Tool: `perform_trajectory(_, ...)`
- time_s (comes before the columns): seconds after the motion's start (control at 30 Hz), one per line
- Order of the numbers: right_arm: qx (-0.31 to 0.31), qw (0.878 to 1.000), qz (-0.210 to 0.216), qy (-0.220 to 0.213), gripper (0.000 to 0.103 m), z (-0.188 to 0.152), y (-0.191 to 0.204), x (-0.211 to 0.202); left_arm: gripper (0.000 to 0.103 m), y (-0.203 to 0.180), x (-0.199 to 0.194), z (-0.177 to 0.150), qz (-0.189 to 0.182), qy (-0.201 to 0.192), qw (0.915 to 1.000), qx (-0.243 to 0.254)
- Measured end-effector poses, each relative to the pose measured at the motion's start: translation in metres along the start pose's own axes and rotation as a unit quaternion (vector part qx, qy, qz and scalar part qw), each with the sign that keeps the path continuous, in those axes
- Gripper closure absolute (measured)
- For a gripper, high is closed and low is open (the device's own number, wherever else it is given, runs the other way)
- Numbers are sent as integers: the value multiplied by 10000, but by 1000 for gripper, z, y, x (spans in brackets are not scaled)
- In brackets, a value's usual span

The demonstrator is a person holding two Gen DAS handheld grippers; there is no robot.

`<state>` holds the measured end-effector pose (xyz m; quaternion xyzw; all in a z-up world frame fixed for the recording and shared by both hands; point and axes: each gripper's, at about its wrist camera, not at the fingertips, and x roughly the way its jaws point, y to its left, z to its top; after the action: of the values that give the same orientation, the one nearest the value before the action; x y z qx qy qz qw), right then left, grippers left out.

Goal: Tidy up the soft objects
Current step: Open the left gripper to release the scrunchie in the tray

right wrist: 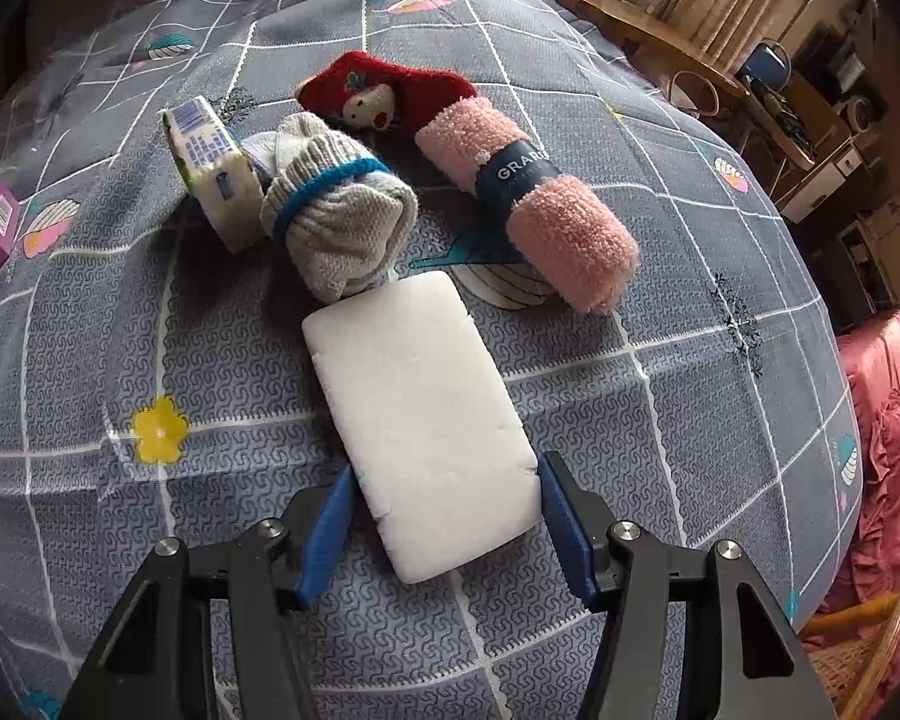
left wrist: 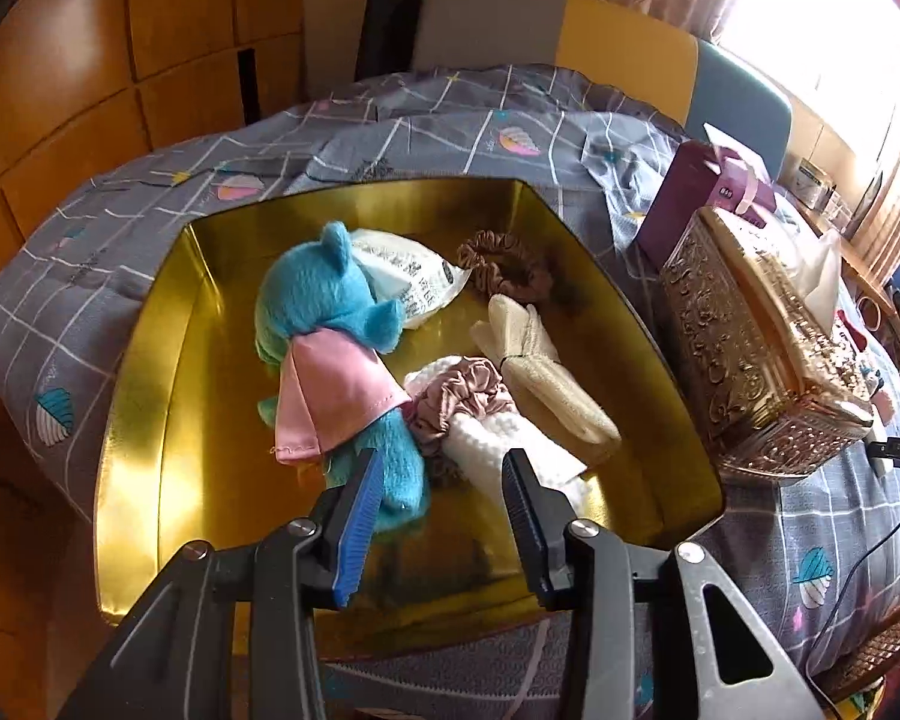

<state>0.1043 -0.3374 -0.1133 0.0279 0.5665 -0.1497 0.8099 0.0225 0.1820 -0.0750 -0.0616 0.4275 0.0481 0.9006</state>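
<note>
In the left wrist view a gold tin box (left wrist: 150, 396) sits on the grey patterned cloth. It holds a blue plush toy (left wrist: 324, 300) with a pink cloth, a white packet (left wrist: 408, 282), two brown scrunchies (left wrist: 504, 264), a cream cloth (left wrist: 546, 372) and a white knit piece (left wrist: 498, 450). My left gripper (left wrist: 444, 474) is open and empty above the box's near end. In the right wrist view a white sponge block (right wrist: 420, 414) lies on the cloth. My right gripper (right wrist: 444, 480) is open, its fingers on either side of the sponge's near end.
Beyond the sponge lie a grey sock roll (right wrist: 342, 222), a pink rolled towel (right wrist: 528, 204), a red plush sock (right wrist: 384, 96) and a tissue pack (right wrist: 210, 168). An ornate gold tissue box (left wrist: 762, 348) and a purple box (left wrist: 690, 192) stand right of the tin.
</note>
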Motion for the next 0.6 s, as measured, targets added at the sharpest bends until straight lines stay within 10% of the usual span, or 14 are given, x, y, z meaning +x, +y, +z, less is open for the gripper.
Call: perform_trajectory(0.6,-688,9899,803,-940,43,79,56,-89,62,-8,-20,2,-103,-312,9991,249)
